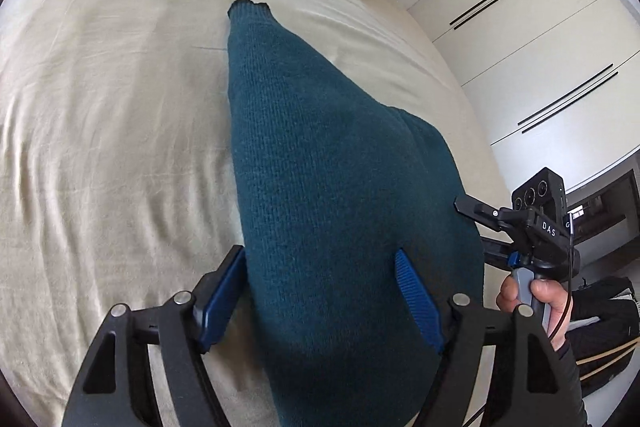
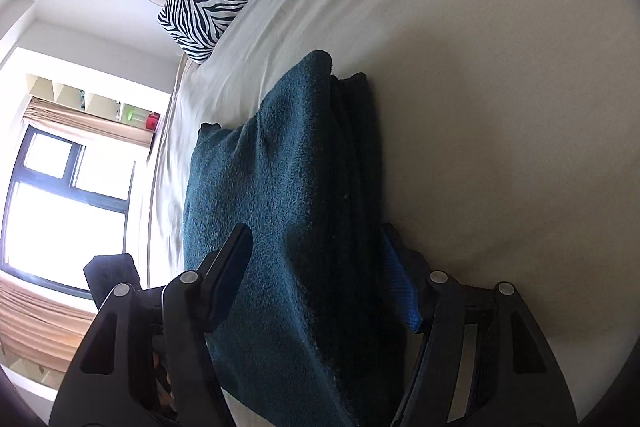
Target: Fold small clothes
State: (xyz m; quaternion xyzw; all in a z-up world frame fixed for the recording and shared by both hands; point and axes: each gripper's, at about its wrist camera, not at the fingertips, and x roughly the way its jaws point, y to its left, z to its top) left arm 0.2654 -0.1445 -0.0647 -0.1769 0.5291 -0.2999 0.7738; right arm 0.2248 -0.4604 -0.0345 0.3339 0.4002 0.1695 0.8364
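In the left wrist view, the left gripper [image 1: 320, 291] straddles the near end of a teal knit garment [image 1: 304, 147] stretched over the beige bedsheet [image 1: 100, 107]; whether its blue pads [image 1: 416, 299] pinch the wool or merely flank it I cannot tell. The right gripper [image 1: 480, 213] sits at the garment's right edge, its tips hidden behind cloth. In the right wrist view, the right gripper [image 2: 316, 279] brackets stacked layers of the garment, its grip equally unclear. Lower both ends together, keeping edges aligned; the near hem is cut off.
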